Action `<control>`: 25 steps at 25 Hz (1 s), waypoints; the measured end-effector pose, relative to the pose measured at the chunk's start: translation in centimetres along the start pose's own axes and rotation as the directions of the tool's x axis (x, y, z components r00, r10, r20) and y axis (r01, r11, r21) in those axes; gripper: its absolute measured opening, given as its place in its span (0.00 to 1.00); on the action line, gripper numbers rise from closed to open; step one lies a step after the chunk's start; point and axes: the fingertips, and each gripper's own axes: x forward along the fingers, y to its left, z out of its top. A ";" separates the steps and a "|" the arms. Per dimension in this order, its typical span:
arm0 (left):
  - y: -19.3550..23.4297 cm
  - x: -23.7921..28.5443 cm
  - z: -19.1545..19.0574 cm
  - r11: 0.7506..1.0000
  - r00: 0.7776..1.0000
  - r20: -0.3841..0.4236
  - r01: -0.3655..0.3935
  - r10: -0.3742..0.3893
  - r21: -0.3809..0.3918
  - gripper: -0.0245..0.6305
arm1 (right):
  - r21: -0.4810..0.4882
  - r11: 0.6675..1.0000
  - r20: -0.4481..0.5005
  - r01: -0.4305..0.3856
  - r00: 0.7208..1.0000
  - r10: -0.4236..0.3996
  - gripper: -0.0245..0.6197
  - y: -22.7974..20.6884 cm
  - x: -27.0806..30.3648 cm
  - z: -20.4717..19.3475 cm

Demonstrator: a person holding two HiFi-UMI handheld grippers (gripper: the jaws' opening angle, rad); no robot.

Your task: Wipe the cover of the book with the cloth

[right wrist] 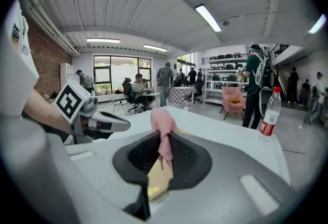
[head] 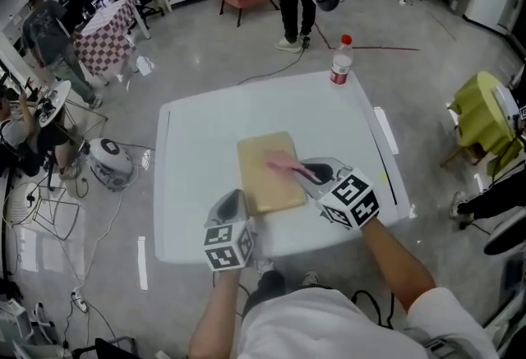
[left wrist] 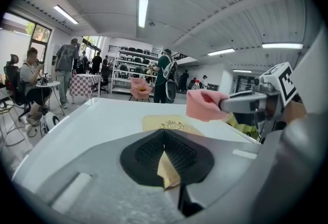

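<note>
The book (head: 259,167) lay flat on the white desk (head: 193,152), and everything else grouped round it. The left gripper (head: 234,200) sat at the book's near left corner. Its jaws were drawn together, with a tan wedge of that corner showing between them, so it appeared to be pinning the book. The right gripper (head: 306,172) reached in from the book's right side, its jaws clamped on the pink cloth (head: 282,162). The cloth bunched out ahead of the jaws, over the right half of the cover. Whether it actually pressed on the cover could not be told; from the left gripper view it looked slightly raised. A water bottle (head: 341,63) stood well beyond the book's far right corner.

The wiping stroke seemed to be the step in hand. To do it well, the cloth likely needed lowering until its bunched end flattened on the cover. It could then be drawn in long passes, with only fabric, not the jaw tips, touching the book. The left gripper's hold should have resisted any sliding, so strokes aimed toward that corner would probably have kept the book steadier.
</note>
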 end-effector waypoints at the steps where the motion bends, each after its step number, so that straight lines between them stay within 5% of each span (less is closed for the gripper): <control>1: 0.3 0.0 0.1 1.000 1.000 0.001 0.001 -0.001 0.001 0.05 | -0.004 1.000 0.014 0.011 1.000 -0.011 0.09 -0.4 0.3 1.0; 11: 3.5 0.8 1.0 1.000 1.000 0.001 0.000 0.000 0.011 0.05 | -0.145 0.986 0.011 0.088 0.996 -0.087 0.09 -3.9 8.9 5.6; 25: 5.2 1.3 0.4 1.000 1.000 -0.023 -0.002 0.002 -0.003 0.05 | -0.162 0.986 -0.218 -0.043 0.976 0.007 0.09 -1.6 14.9 -0.4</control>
